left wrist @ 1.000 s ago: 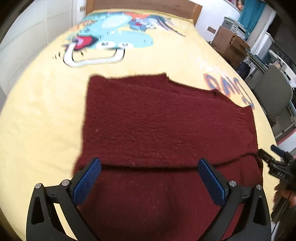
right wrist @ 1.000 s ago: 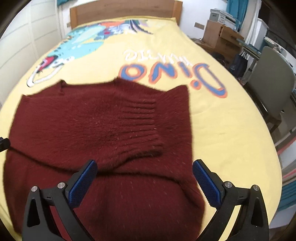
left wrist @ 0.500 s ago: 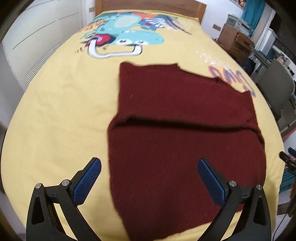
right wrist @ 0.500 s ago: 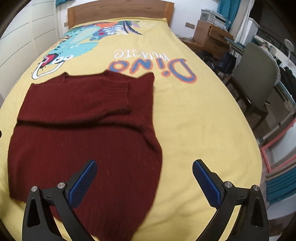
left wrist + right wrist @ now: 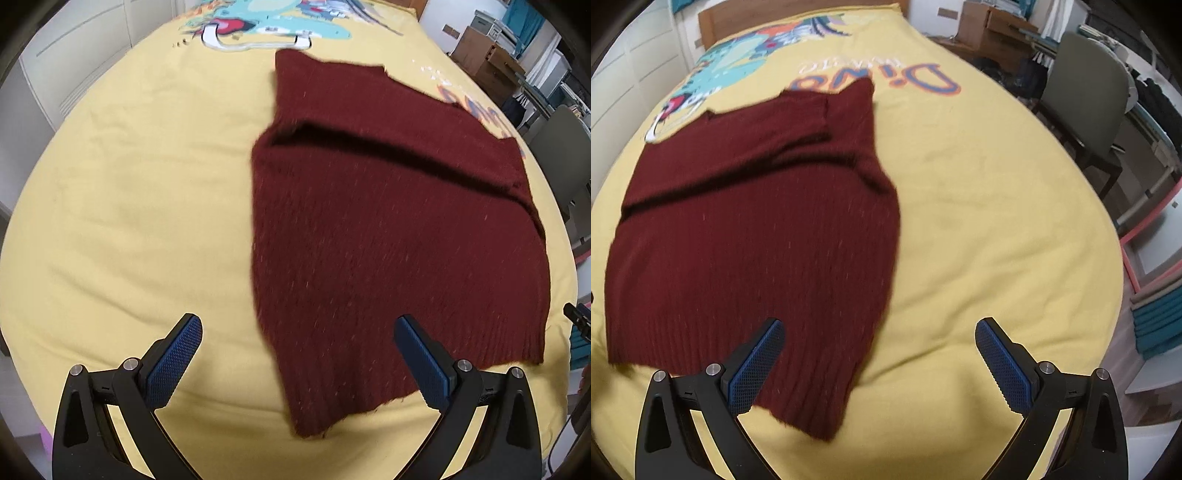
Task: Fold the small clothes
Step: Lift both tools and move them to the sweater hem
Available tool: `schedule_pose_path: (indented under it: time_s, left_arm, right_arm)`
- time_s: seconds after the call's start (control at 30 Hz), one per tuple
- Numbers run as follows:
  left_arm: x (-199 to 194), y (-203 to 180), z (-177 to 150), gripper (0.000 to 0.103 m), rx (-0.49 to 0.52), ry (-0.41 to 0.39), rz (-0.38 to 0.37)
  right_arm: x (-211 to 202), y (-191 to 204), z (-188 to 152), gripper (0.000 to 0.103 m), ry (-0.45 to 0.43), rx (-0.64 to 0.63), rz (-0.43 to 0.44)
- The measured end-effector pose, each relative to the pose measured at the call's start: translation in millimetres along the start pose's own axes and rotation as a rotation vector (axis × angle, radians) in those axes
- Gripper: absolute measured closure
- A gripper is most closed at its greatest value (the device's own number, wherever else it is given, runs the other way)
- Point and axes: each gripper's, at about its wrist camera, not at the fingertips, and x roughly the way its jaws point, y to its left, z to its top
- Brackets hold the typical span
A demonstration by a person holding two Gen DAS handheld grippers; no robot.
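A dark red knitted sweater (image 5: 388, 229) lay flat on the yellow bedspread (image 5: 129, 206), toward the foot of the bed and roughly midway between its side edges, with its ribbed hem nearest that foot edge. Its sleeves appeared folded across the upper body, leaving a raised crease running side to side.

The left tongs (image 5: 297, 354) stood wide apart and held nothing, poised above the hem's left corner. The right tongs (image 5: 879, 356) were equally wide and empty, over the hem's right corner (image 5: 820, 424).

The step in hand looked like taking both hem corners to fold the bottom half up toward the collar. To do it well, each pair of tongs should pinch every layer at its corner, close to the side edge, so that no layer drags behind. Both should lift together and level, carry the hem to the far edge, and lay it down square. Thick knit may slip or bunch, so a firm, deep bite would help.
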Motion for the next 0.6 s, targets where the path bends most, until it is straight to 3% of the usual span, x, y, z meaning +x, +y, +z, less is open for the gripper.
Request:
schedule_pose_path:
  time_s: [0.33,0.6]
  left_arm:
    - [28,-3,-19,0.001,0.019,0.110,-0.001]
    - [38,-8,-31,0.001,0.033,0.178,-0.018]
  right_arm:
    - [49,18,-23,0.000,0.195,0.000,0.106]
    - [59,27,-27,0.003,0.253,0.019,0.163]
